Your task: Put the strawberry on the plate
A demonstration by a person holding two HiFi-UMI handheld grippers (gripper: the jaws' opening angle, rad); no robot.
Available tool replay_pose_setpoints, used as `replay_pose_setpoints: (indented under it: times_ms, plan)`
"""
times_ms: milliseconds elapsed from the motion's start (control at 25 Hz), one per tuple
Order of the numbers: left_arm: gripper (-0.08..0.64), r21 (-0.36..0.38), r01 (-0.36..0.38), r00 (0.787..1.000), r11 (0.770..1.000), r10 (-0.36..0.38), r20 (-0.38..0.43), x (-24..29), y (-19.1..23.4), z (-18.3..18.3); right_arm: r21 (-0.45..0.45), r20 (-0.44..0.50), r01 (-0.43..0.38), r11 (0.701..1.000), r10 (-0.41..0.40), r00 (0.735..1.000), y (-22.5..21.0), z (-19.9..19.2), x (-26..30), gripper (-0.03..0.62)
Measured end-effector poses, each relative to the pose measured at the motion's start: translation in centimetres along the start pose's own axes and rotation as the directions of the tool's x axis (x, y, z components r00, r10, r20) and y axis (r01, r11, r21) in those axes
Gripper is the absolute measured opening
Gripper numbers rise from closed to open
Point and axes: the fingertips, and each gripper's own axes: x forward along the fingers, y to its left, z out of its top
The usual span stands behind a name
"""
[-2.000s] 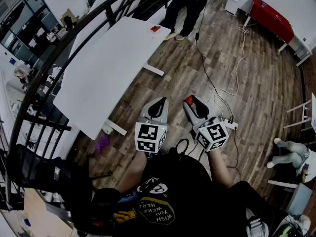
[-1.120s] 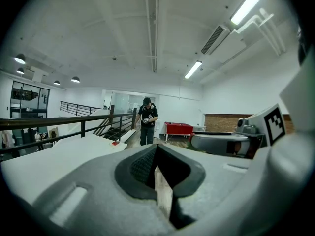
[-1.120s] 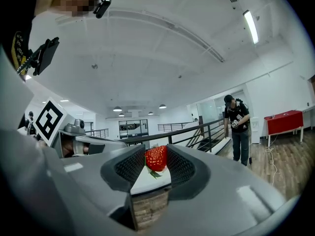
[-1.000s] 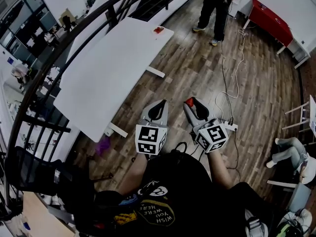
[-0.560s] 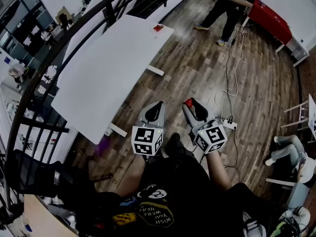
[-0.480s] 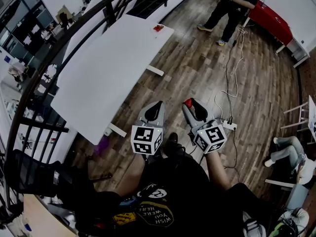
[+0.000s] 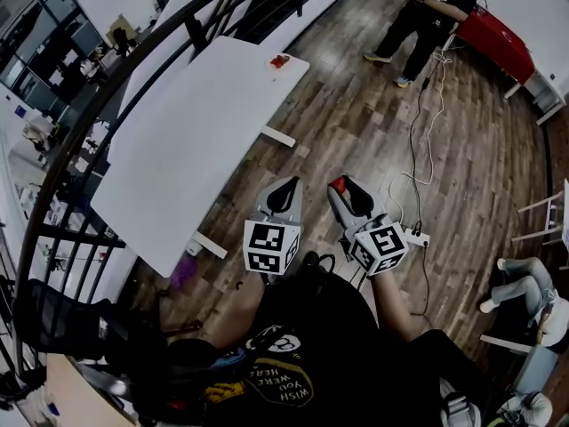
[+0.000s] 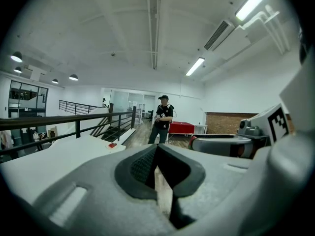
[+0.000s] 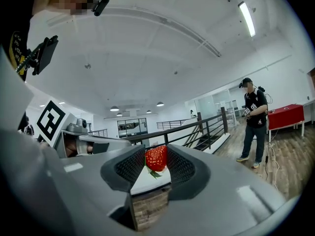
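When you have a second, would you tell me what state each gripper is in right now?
Left gripper: closed, nothing between its jaws.
Right gripper: closed on the strawberry.

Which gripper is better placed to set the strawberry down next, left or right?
Right. The right gripper grips the strawberry between its jaws; the left gripper is shut and empty.

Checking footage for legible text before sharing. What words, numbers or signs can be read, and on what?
"WISH YOU WERE HERE", upside down, on the wearer's black shirt.
Cubes on left gripper and right gripper: square patterns only.
Print on the standing person: too small to read.
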Motion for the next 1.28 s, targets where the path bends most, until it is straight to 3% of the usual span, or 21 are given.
replay_pose_setpoints:
  times_ms: [440, 880, 1280]
  plan:
    - [0.005, 0.023, -0.064, 0.998, 0.998, 0.065, -0.018, 5.5, 0.9, 1.1, 0.030, -0.008, -0.064, 0.997, 0.065, 0.998, -5.0, 0.3, 3.7, 0.138]
    - [0.005, -0.004, -0.053, 0.998, 0.999, 0.052, -0.030, 11.5, 6.0, 2.8, 0.032, -0.035, -0.058, 0.998, 0.059, 0.998, -8.4, 1.4, 10.6, 0.138]
    - [0.005, -0.013, 0.002, 0.999, 1.000, -0.002, -0.033, 14.5, 12.6, 5.3, -0.010, -0.047, -0.032, 0.999, 0.032, 0.998, -7.8, 3.8, 18.2, 0.138]
